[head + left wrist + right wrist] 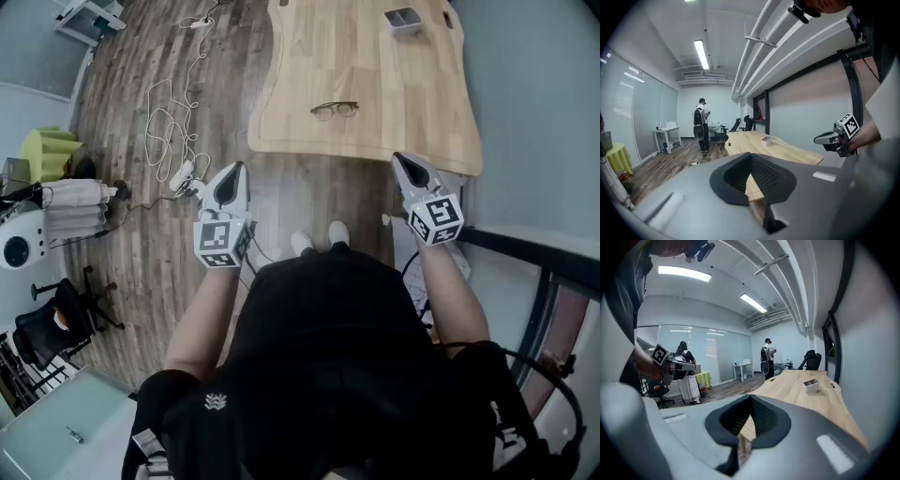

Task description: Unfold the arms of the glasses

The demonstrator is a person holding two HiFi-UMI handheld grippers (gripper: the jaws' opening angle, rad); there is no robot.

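Note:
The glasses, thin dark frames, lie near the middle of the near part of the wooden table; I cannot tell how the arms stand. My left gripper and right gripper hover over the floor short of the table's near edge, both shut and holding nothing. In the left gripper view the shut left gripper points at the table, with the right gripper at its right. The shut right gripper faces along the table, with the left gripper at its left. Neither gripper view shows the glasses.
A small grey tray sits at the table's far end, also visible as the tray. Cables trail over the wood floor at left, near an office chair. A person stands far off. A wall borders the table's right.

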